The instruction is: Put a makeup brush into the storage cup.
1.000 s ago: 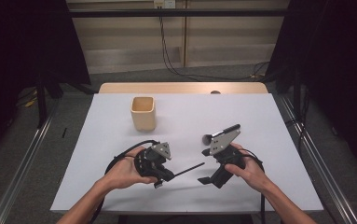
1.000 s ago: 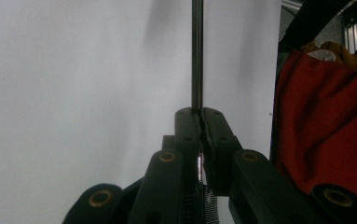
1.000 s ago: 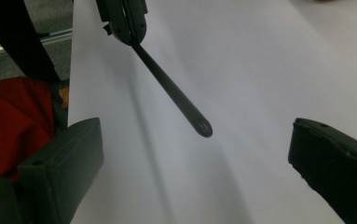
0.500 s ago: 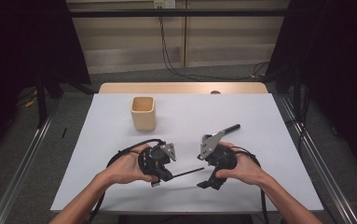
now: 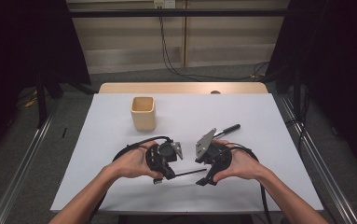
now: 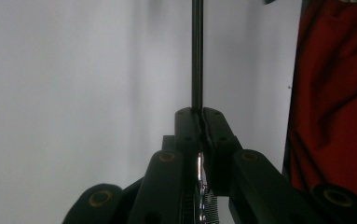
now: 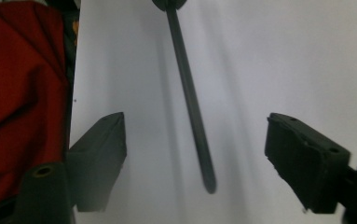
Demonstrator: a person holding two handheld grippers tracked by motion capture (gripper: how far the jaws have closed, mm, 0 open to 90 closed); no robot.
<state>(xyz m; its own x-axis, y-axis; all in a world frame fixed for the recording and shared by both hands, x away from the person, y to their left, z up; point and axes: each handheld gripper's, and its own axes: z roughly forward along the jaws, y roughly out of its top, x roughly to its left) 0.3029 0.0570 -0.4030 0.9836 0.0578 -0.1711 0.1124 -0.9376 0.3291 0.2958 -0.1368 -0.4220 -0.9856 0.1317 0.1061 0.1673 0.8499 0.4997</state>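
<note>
While the white table point(image 5: 278, 140) fills the middle of the high view, a strip of bare wood shows along its far edge, and beyond that a pale wall panel with black cables hanging down; dark curtains close off both sides, and metal rails run along the floor to left and right. A tan square cup point(image 5: 143, 113) stands upright on the far left part of the table, well apart from both hands. A black marker point(image 5: 227, 130) lies on the sheet just beyond the right hand.

Both forearms come in from the near edge and angle inward, so the hands face one another near the front of the table. The left gripper point(image 5: 172, 173) lies on its side in the left hand, jaws pointing toward the right — they are clamped on one end of a thin dark rod point(image 5: 190, 173), which runs level just above the sheet toward the other hand. In the left gripper view the pads point(image 6: 212, 126) press together around the rod point(image 6: 196, 56).

The right gripper point(image 5: 203, 179) is tipped the opposite way, its grey plate turned up. Its jaws have just been closing but stand wide apart — the rod's free end point(image 7: 199, 140) lies between them, touching neither pad.
</note>
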